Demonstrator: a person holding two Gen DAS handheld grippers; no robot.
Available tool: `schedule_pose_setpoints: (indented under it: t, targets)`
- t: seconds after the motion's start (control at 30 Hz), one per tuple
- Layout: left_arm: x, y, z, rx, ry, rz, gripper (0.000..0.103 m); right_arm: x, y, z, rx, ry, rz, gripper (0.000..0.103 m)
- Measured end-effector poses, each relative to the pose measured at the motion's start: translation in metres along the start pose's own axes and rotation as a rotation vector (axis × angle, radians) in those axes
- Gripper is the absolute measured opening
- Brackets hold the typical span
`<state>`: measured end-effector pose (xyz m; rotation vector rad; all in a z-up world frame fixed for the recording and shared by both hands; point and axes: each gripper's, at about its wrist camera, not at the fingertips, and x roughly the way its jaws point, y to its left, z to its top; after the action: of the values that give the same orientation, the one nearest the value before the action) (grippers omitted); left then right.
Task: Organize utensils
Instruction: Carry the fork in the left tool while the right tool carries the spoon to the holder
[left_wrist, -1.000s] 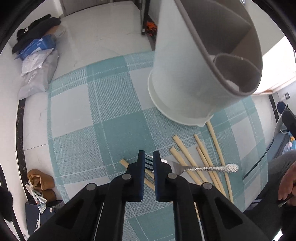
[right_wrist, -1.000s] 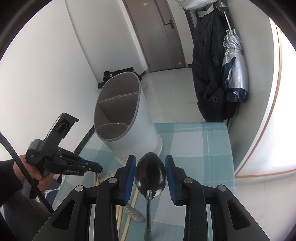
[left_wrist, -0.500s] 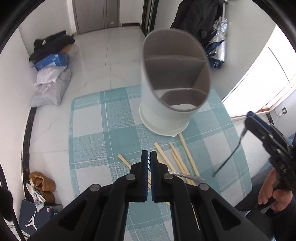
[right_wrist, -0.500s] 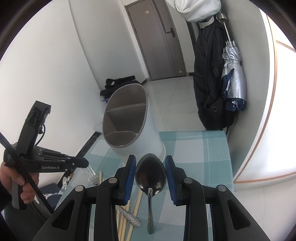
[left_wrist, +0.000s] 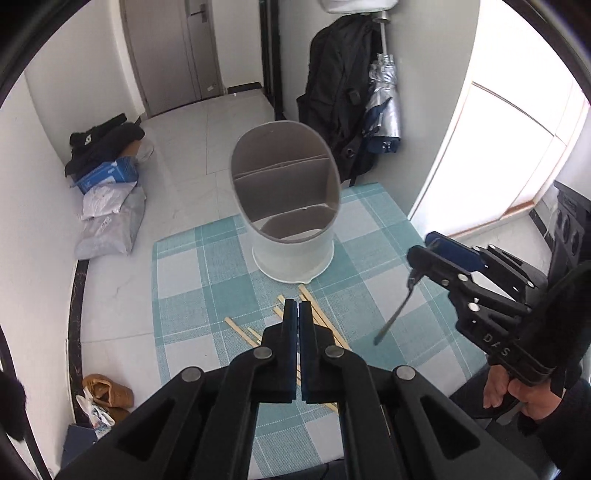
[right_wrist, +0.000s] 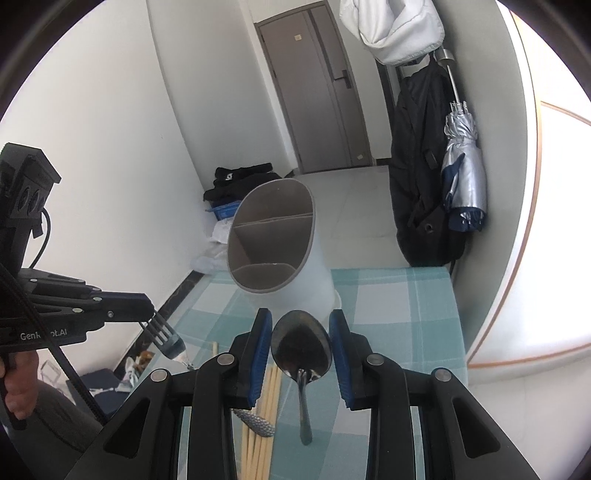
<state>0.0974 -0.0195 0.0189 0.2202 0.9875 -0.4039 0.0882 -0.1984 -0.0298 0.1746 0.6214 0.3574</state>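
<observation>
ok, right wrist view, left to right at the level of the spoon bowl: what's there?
Left gripper → fork → spoon → checked cloth

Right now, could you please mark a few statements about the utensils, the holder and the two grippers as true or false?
1. The left gripper is shut on a fork. True.
2. The right gripper is empty. False: it holds a spoon between its pads, bowl up and handle hanging down.
3. The utensil holder already has chopsticks in it. False: its compartments look empty, and the chopsticks lie on the checked tablecloth.
4. The utensil holder stands upright on the checked tablecloth. True.
5. A folded umbrella lies on the table. False: it hangs by the wall beside a dark jacket.
</observation>
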Motion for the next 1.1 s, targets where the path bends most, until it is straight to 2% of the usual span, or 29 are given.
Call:
schedule_pose_setpoints:
  t: [0.13,0.3,0.4,0.47,0.5,0.8,1.1]
  targets:
    - [-0.012,-0.007,-0.002,0.05,-0.008,0.004,0.0,-0.003,0.003,-0.001,0.001,-0.005,0.016,0.03]
    - [-0.018,-0.002,0.001,0.035,-0.016,-0.022,0.0,-0.003,0.009,-0.001,-0.019,0.003,0.016,0.027]
    - [-0.023,0.0,0.006,0.032,-0.027,-0.041,0.0,-0.006,0.012,0.003,-0.024,-0.012,0.024,0.017]
    - [-0.023,0.0,0.009,0.04,-0.029,-0.047,0.0,-0.007,0.013,0.007,-0.029,-0.023,0.028,0.002]
    - [-0.024,0.0,0.011,0.047,-0.035,-0.044,0.0,-0.005,0.013,0.008,-0.025,-0.015,0.037,0.001]
    - [-0.019,0.008,0.015,0.047,-0.017,-0.058,0.0,0.001,-0.007,0.01,0.056,0.016,0.103,0.001]
    - [-0.025,0.015,0.028,0.047,-0.014,-0.066,0.0,0.001,0.001,0.014,-0.011,0.029,0.079,0.001]
